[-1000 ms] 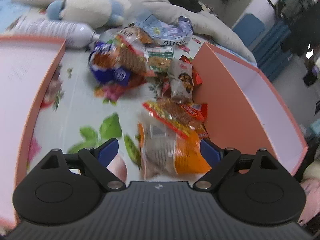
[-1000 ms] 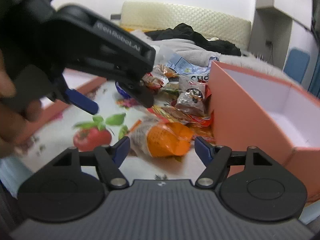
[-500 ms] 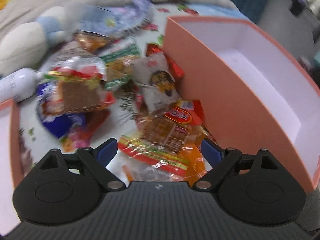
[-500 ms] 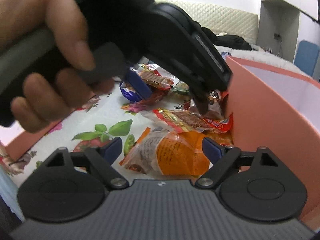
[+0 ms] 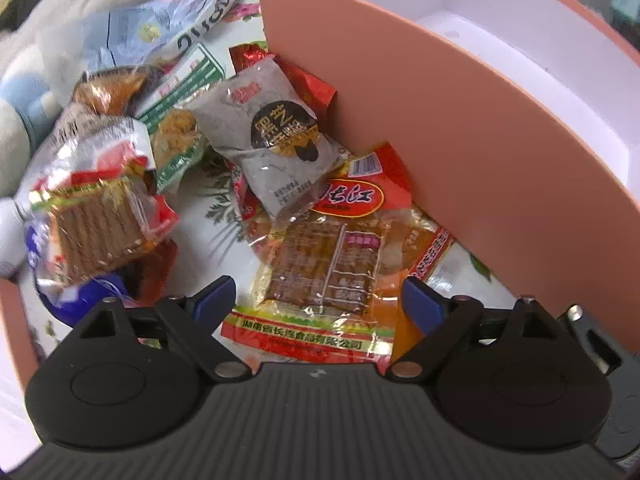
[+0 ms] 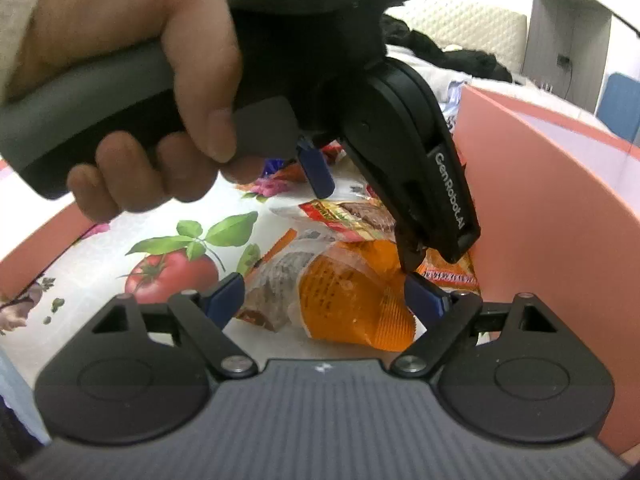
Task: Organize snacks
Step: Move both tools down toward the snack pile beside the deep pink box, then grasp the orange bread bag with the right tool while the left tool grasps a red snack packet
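Fingers [image 5: 214,295] of left gripper [image 5: 318,300], earlier farther back, now astride red-labelled packet [image 5: 324,264]

This was a home bedroom. Beyond the gripper, a quilted headboard [image 6: 452,20] stood against the wall, with dark clothes [image 6: 448,54] heaped before it, and a plush toy [image 5: 24,92] lay on the fruit-printed bedsheet [image 6: 168,240] below.
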`<state>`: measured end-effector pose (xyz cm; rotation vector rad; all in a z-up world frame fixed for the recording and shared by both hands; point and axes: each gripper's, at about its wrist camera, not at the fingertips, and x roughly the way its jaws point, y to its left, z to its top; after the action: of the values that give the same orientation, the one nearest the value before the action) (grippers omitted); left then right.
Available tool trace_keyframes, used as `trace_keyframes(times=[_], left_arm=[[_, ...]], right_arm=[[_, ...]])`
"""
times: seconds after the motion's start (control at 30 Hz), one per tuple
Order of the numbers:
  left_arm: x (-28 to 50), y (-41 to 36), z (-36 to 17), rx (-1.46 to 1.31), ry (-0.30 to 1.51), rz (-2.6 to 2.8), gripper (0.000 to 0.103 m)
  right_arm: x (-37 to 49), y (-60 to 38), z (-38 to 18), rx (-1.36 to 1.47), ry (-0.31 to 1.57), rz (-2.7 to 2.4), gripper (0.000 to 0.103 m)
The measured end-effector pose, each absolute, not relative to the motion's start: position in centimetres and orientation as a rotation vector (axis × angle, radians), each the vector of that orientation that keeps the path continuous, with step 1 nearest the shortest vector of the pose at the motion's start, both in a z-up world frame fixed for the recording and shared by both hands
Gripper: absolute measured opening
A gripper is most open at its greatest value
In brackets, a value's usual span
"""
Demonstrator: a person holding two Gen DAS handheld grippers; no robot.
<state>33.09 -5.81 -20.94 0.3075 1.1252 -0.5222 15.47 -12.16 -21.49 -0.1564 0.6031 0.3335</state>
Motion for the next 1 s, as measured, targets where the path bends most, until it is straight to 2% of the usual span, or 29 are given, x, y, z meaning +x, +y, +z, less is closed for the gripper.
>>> trace_keyframes(times=[0.1,0.13,0.43,0.57,0.77,0.87,1.0], left_arm=[[33.1,-5.5,-21.2,0.264,1.140,-0.522,0.078],[33.0,-5.4,-21.2,0.243,1.149,-0.512,0.077],[31.3,-4.8,-20.5,0.172,1.137,-0.466,0.060],[30.1,-4.2,-20.2,0.103,1.124,-0.445,0.049],[28.5,-2.8,-19.4,-0.016,1.107,-0.433,0.035],[27.2,-2.1,-18.7,-0.065,1.070,-0.412,0.023],[25.9,-0.7,-18.0,-0.103,1.040,-0.365,0.016]], right_arm=[[16.2,-12.7,-21.6,-0.126,0.636,0.354,0.086],[16.5,-12.9,-21.7,-0.105,0.649,0.362,0.085],[16.5,-13.1,-21.0,-0.087,0.644,0.406,0.056],[16.3,-13.6,-20.5,-0.089,0.635,0.419,0.044],[15.0,-13.7,-20.1,-0.113,0.643,0.455,0.041],[14.2,-13.8,-19.9,-0.118,0.662,0.474,0.040],[13.5,-14.1,-19.6,-0.116,0.679,0.497,0.040]])
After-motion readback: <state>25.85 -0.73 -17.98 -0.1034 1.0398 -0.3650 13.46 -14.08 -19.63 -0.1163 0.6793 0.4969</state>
